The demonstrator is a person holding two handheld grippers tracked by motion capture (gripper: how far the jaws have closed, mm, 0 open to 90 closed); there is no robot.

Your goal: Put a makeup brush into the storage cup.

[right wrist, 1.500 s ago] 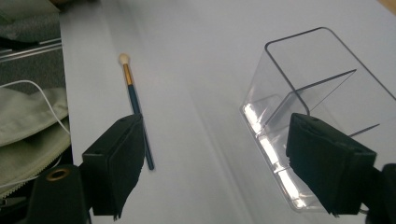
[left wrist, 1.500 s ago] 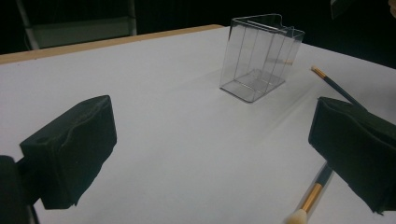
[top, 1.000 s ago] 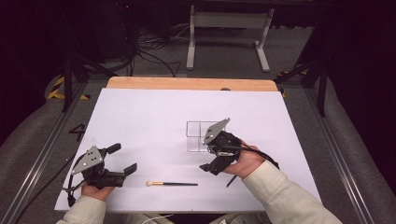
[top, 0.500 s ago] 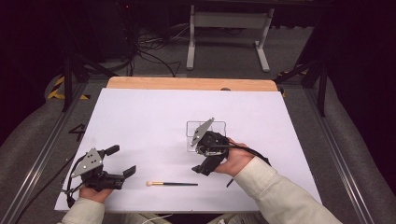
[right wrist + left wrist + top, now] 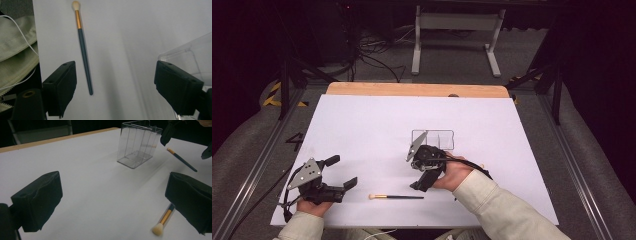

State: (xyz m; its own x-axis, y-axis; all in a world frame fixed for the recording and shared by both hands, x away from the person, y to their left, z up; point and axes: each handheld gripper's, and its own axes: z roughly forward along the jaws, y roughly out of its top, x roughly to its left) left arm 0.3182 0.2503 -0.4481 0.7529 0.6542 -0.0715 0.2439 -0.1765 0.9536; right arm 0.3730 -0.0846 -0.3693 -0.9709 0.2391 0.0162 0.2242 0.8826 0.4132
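Early in the work, by the look of it: makeup brush [image 5: 396, 197] lying flat on the white table [image 5: 362, 130], near edge, between the two hands, pale bristle tip pointing left and dark handle running right. Not gripped by anything, not lifted.

Right gripper [image 5: 421, 186] angled down toward the handle end of the brush, jaws spread wide and empty. In the right gripper view, brush [image 5: 83, 50] lying between the jaws but closer to one of them, handle end nearest the camera, bristles farthest; nothing touching it. Probably lining up for a grasp on the handle.

Left gripper [image 5: 343, 172] resting low at the near left of the table, jaws likewise apart and holding nothing. In the left gripper view, bristle tip of the brush [image 5: 162, 223] just beside one jaw, no contact.

Clear plastic box [image 5: 432, 139] with dividers standing upright, farther back and a little right of centre, just beyond the right hand [image 5: 452, 172]. Compartments look empty in the left gripper view [image 5: 137, 143].

Done so far: nothing visible beyond the approach. Left, as a judgement: close on the handle, lift, carry to the box, drop the brush into a compartment.
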